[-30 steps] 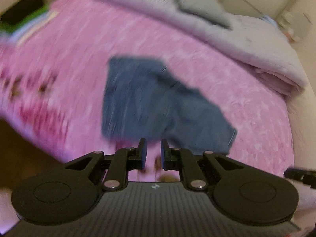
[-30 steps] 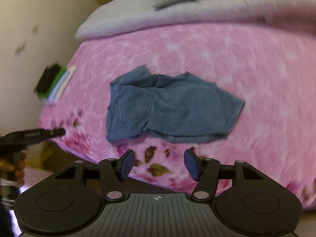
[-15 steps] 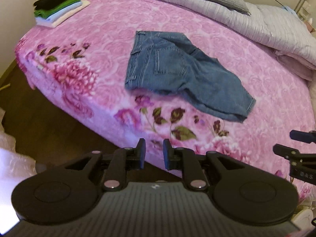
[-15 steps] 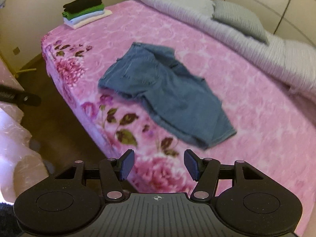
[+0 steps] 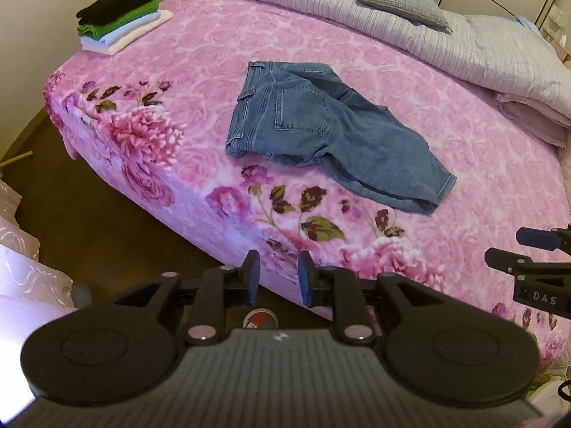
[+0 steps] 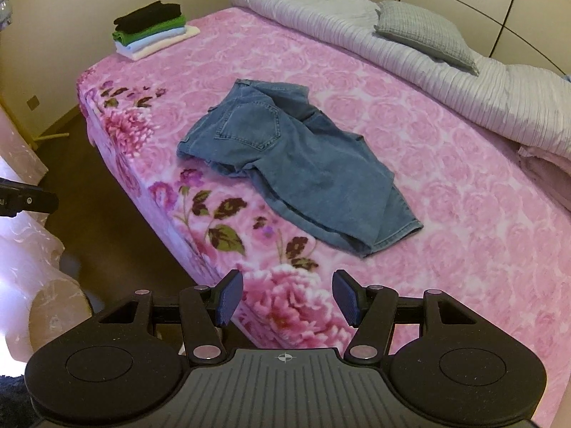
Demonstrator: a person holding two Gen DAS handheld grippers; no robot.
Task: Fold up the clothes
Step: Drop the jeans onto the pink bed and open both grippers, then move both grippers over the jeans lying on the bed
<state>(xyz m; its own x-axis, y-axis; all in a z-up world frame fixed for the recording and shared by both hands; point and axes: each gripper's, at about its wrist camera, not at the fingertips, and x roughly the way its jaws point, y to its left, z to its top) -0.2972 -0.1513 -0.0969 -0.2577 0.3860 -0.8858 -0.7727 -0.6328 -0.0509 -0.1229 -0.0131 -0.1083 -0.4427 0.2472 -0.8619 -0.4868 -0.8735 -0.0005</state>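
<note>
Crumpled blue denim jeans (image 5: 321, 132) lie on the pink floral bedspread (image 5: 200, 53) near its front edge, back pocket up, one leg trailing right. The right wrist view shows the same jeans (image 6: 292, 164) ahead of my right gripper. My left gripper (image 5: 277, 281) hovers over the bed's front edge, short of the jeans, its jaws a narrow gap apart and holding nothing. My right gripper (image 6: 287, 301) stands wide open and empty above the bed's edge, apart from the jeans. Each gripper's tip shows at the edge of the other's view.
A stack of folded clothes (image 5: 117, 18), black on top, sits at the bed's far left corner. A rolled grey quilt (image 6: 446, 64) and a grey pillow (image 6: 424, 32) line the far side. Dark floor (image 5: 89, 214) runs left of the bed.
Both cameras swung quickly a second ago and have now steadied, drawn back from the bed's edge. The jeans lie where they were. Neither gripper's opening has visibly changed.
</note>
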